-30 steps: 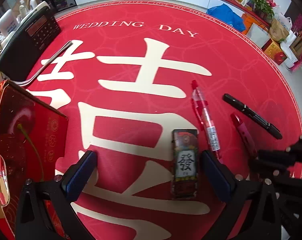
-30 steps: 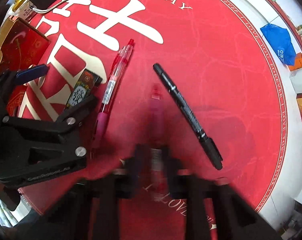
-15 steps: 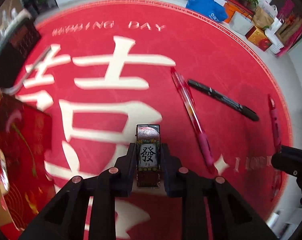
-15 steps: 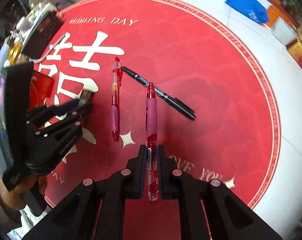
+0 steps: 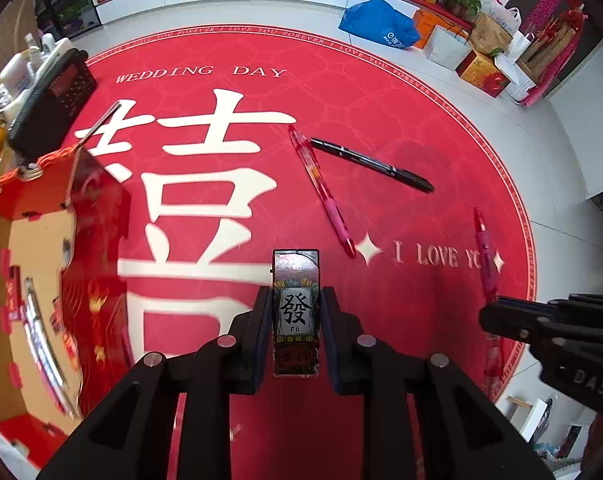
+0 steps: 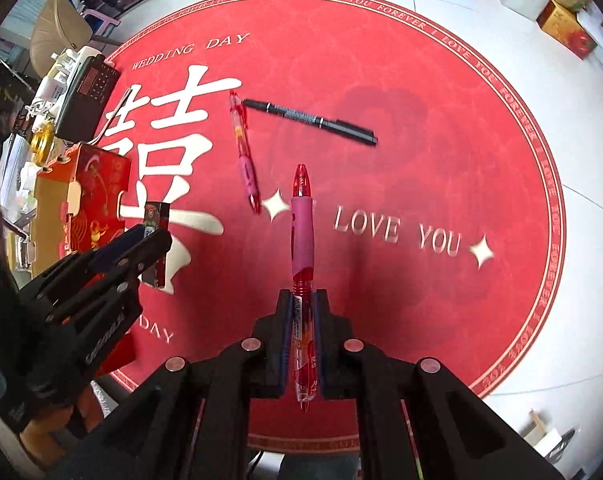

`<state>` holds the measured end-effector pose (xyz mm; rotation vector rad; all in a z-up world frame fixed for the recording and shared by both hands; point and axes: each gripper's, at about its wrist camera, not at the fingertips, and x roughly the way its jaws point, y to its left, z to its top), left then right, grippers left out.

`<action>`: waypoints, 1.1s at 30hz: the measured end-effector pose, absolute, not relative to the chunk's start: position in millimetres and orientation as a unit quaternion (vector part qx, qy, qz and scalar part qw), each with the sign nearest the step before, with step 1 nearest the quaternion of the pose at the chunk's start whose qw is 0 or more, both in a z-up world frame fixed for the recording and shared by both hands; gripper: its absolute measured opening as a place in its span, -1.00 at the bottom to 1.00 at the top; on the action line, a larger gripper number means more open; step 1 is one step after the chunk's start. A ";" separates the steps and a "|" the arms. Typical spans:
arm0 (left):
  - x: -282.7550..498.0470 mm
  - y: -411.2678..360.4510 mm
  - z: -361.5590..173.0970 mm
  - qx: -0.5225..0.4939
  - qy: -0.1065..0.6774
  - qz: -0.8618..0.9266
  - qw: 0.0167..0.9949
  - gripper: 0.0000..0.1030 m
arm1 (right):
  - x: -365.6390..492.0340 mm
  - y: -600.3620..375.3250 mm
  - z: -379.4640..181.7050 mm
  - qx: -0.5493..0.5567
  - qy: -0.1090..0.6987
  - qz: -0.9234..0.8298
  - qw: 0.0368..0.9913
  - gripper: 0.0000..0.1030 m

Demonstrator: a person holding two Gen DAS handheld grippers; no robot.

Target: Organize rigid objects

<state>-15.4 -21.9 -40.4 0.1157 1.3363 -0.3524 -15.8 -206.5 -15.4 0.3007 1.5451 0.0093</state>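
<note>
Two pens (image 6: 245,148) on red mat (image 5: 381,100) | left tool (image 5: 295,332) grips lighter (image 5: 296,312) | right tool (image 6: 302,332) grips pen (image 6: 301,232)

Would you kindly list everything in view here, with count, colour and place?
Mat: one, red, round, on the white floor.
Red pens: two; one on the mat, one in the right gripper.
Black pen: one, on the mat beside the lying red pen.
Lighter: one, patterned, in the left gripper.
Red box: one, open, at the mat's left edge.
Black radio: one, behind the box.
Blue bag: one, by the far wall.
Left gripper: black, shut on the lighter.
Right gripper: black, shut on a red pen.
</note>
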 end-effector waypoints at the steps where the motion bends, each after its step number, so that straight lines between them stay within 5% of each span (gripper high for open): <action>1: -18.0 -23.2 -38.0 0.053 0.617 -0.162 0.768 -0.51 | -19.1 -204.2 -13.5 0.136 0.696 0.002 0.706 -0.80; 20: -50.7 69.2 26.4 0.016 0.586 -0.118 0.802 -0.51 | -18.9 -92.4 31.2 0.100 0.681 0.065 0.722 -0.80; 33: -48.2 192.8 19.0 -0.010 0.588 0.006 0.809 -0.51 | 10.6 25.1 46.3 0.060 0.663 0.143 0.732 -0.79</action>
